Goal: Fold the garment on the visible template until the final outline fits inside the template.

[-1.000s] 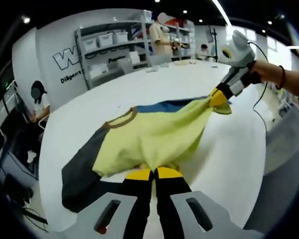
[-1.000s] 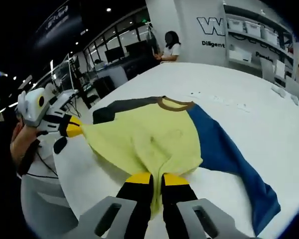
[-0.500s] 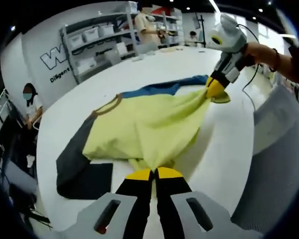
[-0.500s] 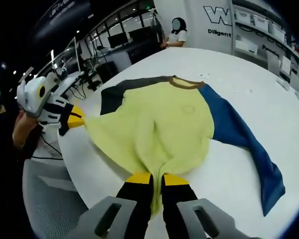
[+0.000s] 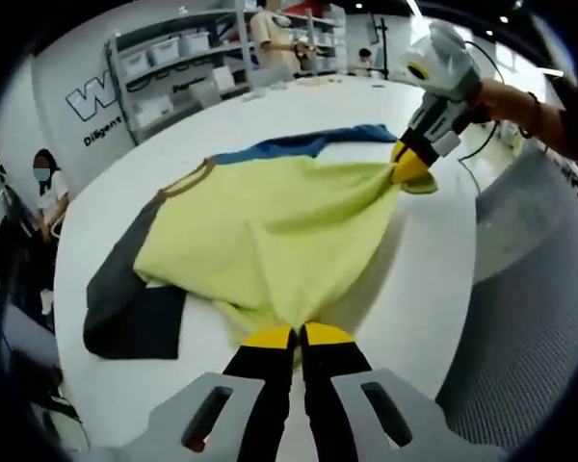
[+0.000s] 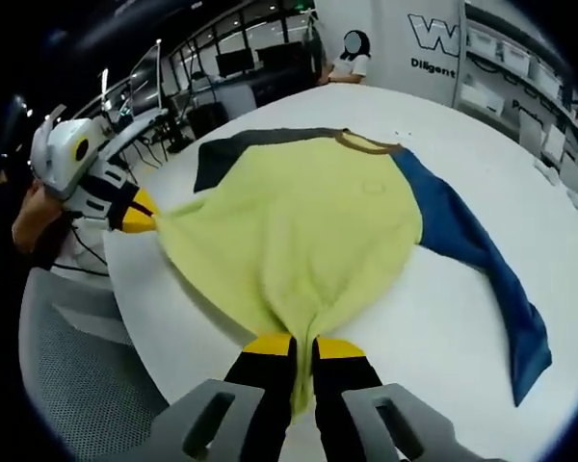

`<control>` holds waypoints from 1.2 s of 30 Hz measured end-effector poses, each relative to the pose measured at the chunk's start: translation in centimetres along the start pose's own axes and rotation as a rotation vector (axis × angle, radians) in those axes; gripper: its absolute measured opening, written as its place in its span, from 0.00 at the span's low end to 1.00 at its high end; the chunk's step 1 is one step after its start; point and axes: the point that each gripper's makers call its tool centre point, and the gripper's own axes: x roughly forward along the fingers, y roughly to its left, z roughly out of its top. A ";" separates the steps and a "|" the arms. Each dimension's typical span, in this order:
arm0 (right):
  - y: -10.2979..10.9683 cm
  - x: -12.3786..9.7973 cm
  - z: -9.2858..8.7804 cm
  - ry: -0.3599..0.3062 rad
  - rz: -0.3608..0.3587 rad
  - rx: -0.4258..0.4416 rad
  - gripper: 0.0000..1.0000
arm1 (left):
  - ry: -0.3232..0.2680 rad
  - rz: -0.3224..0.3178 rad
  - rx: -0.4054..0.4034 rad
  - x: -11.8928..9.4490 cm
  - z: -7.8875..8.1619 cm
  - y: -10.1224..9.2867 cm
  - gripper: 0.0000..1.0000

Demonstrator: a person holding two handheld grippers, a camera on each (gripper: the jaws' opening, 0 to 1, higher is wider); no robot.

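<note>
A yellow shirt [image 5: 270,226] with a brown collar, one dark grey sleeve [image 5: 116,289] and one blue sleeve [image 5: 299,146] lies stretched over a white table [image 5: 433,269]. My left gripper [image 5: 297,337] is shut on one corner of the hem. The right gripper [image 5: 411,164] comes in from the right of the left gripper view, pinching the other hem corner. In the right gripper view the shirt [image 6: 299,221] spreads ahead, its blue sleeve [image 6: 482,260] trailing right. My right gripper [image 6: 303,348] is shut on the hem, and the left gripper [image 6: 140,212] holds the far corner at the left.
The table's front edge [image 5: 462,318] curves close by, with a grey mesh chair [image 5: 530,318] beyond it. Another grey chair [image 6: 77,366] sits below the table edge. Shelves with bins [image 5: 183,58] and people stand at the back.
Both grippers have pulled the hem back toward the table's near edge, drawing the shirt flatter; more of the grey sleeve lies on the table. Both views have shifted with the hands.
</note>
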 end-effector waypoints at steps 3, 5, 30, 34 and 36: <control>-0.1 0.4 -0.6 0.014 -0.012 -0.011 0.00 | 0.006 -0.003 -0.008 0.5 -0.6 -0.2 0.03; -0.2 0.7 -1.0 0.026 -0.015 -0.017 0.00 | 0.011 -0.005 -0.018 0.7 -1.0 -0.2 0.03; -0.8 2.0 -2.6 0.032 -0.026 -0.001 0.03 | 0.044 0.006 -0.070 2.0 -3.0 -0.7 0.14; -0.7 0.6 -1.5 -0.048 0.014 0.077 0.09 | 0.034 0.028 -0.078 0.9 -2.5 -0.3 0.22; -1.1 -0.2 -1.2 -0.079 0.018 0.140 0.14 | 0.022 0.042 -0.088 0.3 -2.4 0.2 0.25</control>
